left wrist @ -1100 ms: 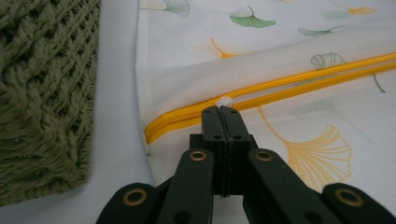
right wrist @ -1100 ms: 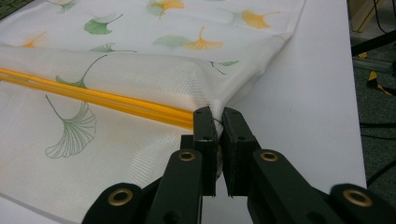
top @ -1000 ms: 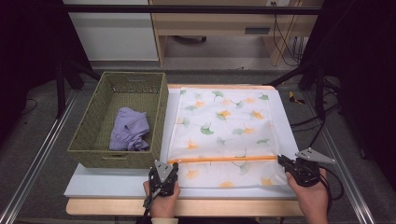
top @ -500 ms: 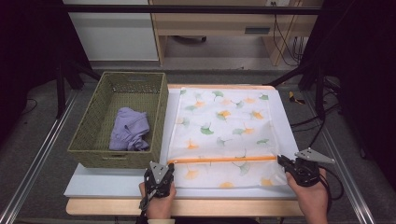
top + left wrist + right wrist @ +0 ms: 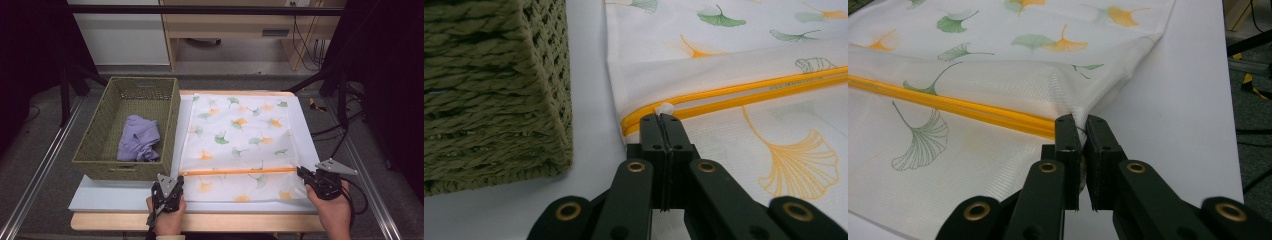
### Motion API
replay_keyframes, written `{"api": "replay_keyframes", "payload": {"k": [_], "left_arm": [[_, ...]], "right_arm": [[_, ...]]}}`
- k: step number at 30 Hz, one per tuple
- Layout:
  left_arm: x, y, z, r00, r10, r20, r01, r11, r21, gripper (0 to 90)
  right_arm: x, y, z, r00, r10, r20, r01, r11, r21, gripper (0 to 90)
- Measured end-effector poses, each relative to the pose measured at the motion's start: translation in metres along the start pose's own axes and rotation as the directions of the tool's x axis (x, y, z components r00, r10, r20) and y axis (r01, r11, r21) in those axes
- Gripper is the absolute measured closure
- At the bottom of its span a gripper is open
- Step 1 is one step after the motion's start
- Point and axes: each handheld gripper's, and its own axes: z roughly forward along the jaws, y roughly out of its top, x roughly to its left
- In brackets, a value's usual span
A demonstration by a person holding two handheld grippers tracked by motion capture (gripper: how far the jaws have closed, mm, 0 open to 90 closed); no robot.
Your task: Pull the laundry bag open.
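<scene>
Work in hand: opening the mesh laundry bag point(image 5: 240, 145) along its orange zipper point(image 5: 237, 171), as I judge it.
Where the bag lies: flat on the white board point(image 5: 100, 192), just to the 3 o'clock side of the woven basket point(image 5: 95, 165), which holds a lilac cloth point(image 5: 139, 145).
Zipper's long axis: 9 to 3 o'clock across the bag's near part, level with both grippers.
Left gripper point(image 5: 663, 119): jaws pressed together at the zipper's 9 o'clock end, with the white pull tab point(image 5: 665, 108) right at their tips; whether they pinch the tab or the fabric beside it I cannot tell.
Right gripper point(image 5: 1079, 125): jaws nipped on the bag's edge at the zipper's 3 o'clock end, fabric bunched between them.
Nearer hand: the left is at the pull; the right sits a full zipper's length away.
Relation the next move turns on: the track runs toward 3 o'clock from the left gripper, so the pull would likely travel that way while the right anchors the far end.
</scene>
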Motion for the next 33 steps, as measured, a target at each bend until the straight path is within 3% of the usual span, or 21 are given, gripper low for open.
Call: {"api": "replay_keyframes", "payload": {"k": [17, 33], "left_arm": [[-0.002, 0.001, 0.001, 0.9997, -0.001, 0.025, 0.001, 1.0, -0.009, 90.0], [-0.014, 0.003, 0.004, 0.9979, 0.043, 0.048, -0.043, 0.999, 0.007, 90.0]], "right_arm": [[-0.006, -0.004, 0.004, 0.9997, 0.022, 0.012, -0.022, 0.999, 0.029, 85.5], [-0.023, -0.012, 0.013, 0.9969, 0.076, 0.019, -0.078, 0.992, 0.096, 85.1]]}}
